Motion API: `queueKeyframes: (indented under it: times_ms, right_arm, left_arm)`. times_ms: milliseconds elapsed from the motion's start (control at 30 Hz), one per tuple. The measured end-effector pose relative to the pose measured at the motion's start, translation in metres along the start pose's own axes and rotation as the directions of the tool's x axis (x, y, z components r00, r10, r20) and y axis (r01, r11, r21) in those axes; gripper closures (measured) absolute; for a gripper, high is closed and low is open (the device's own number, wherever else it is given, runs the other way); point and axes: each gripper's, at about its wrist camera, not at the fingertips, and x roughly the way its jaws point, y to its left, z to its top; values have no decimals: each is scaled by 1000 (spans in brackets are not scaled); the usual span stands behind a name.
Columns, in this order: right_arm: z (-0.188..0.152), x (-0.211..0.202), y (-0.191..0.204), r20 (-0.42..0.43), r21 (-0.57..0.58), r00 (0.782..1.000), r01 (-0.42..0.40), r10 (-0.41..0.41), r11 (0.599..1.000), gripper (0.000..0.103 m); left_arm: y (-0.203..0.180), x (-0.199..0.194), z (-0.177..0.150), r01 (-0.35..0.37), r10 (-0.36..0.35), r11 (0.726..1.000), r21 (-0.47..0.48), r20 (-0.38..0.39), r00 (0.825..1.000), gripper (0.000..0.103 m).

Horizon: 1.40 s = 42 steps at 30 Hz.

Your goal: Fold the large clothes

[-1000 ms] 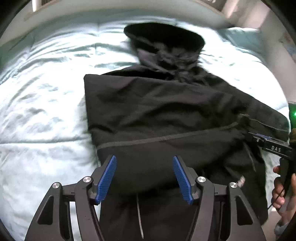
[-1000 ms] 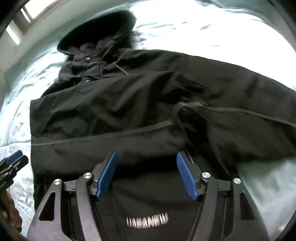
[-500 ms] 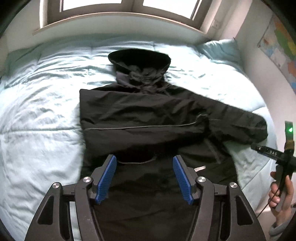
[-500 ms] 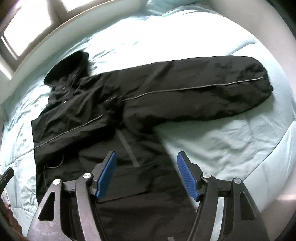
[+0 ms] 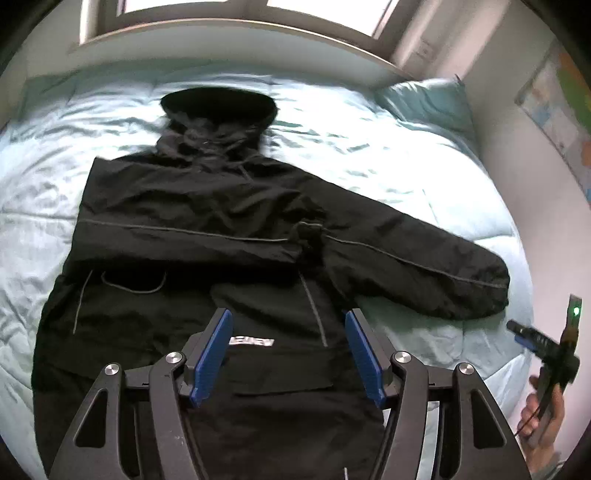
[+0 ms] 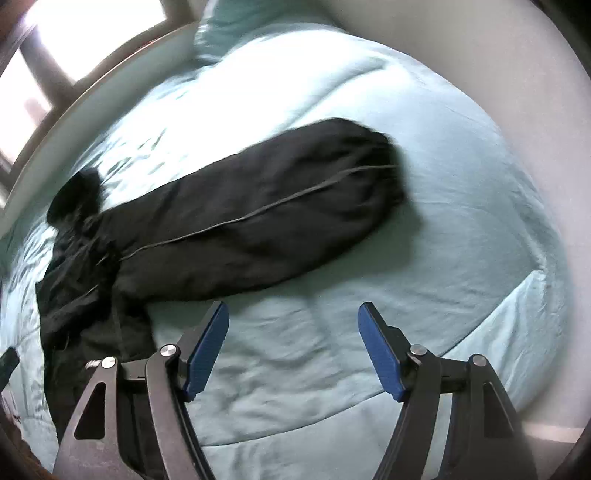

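Observation:
A large black hooded jacket lies flat on the bed, hood toward the window. One sleeve is folded across its chest; the other sleeve stretches out to the right over the blanket. My left gripper hangs open above the jacket's lower front, nothing between its blue pads. My right gripper is over bare blanket below the outstretched sleeve, its jaws opening with nothing between them. In the left wrist view the right gripper's tool and the hand holding it show at the right edge.
The light blue quilt covers the whole bed. A pillow sits at the far right corner under a window sill. A wall with a map runs close along the bed's right side.
Both grippers pulled back and rose from the jacket, so more of the bed shows. The right gripper swung right, off the jacket body to the blanket below the sleeve, and widened slightly.

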Motion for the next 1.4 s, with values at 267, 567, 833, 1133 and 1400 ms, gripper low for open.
queueKeyframes:
  times_ms: [267,567,833,1133,1400]
  right_arm:
    - [45,30,-49,33,95,999,-34,31,995,28]
    - [85,71,-88,21,220,1000,-25,21,975,24]
    - [92,105,-106,0,283,993,-113,118,952,14]
    - [82,108,-70,-16,230,989,-139,147,963,62]
    - [88,53,56,88,-7,988,-124,125,992,76]
  left_arm:
    - [-38,22,13,-45,49,991,127,-33,998,38]
    - [-63,98,40,-18,39,988,154,-133,990,38]
    - [-97,163,53,41,7,979,201,-234,972,38]
    - [-101,190,58,102,-34,969,223,-289,957,38]
    - [-42,161,60,51,-6,982,182,-241,971,38]
